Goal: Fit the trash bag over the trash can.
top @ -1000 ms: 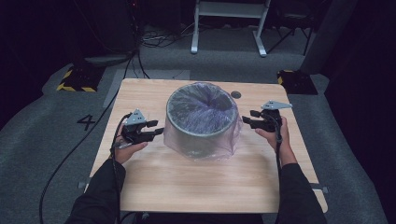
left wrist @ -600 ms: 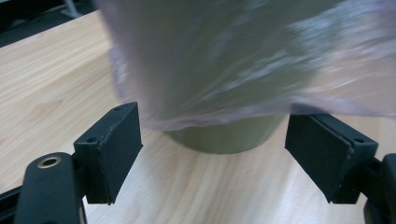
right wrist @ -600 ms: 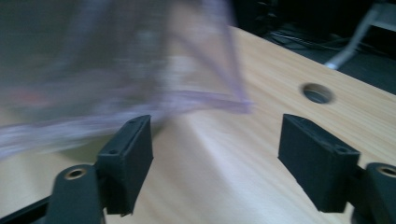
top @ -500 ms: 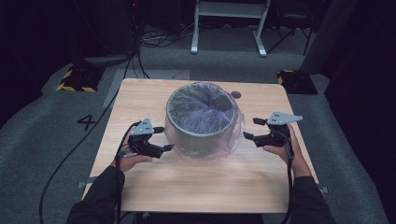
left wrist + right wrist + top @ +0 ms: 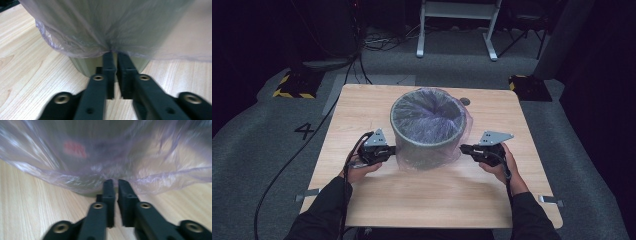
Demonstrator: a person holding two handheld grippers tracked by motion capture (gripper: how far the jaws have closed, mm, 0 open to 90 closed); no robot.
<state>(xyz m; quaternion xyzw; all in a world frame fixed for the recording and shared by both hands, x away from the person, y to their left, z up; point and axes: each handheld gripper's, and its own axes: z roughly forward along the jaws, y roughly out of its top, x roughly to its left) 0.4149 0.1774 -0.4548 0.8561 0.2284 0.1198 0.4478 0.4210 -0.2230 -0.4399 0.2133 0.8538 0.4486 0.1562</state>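
A grey round bin [image 5: 427,131] stands mid-table, lined with a thin purple plastic bag [image 5: 428,112] whose skirt hangs down over the outside. My left gripper [image 5: 392,150] sits low at the bin's near-left side; its jaws have just been closing and now pinch the bag's lower hem [image 5: 110,48], which puckers at the tips of the left gripper [image 5: 113,53]. On the near-right side my right gripper [image 5: 463,148] has likewise just closed. In its own view the right gripper [image 5: 113,181] has its tips together on the bag's bottom edge [image 5: 82,183].
The wooden table [image 5: 432,200] has bare room in front of the bin and on both sides. A small dark disc [image 5: 465,101] lies behind the bin. Cables, a white stand [image 5: 457,25] and floor markers surround the table.
Both hands came toward the near side of the bin and a little lower. The jaws stood apart half a second ago and are now shut on the bag's hem.
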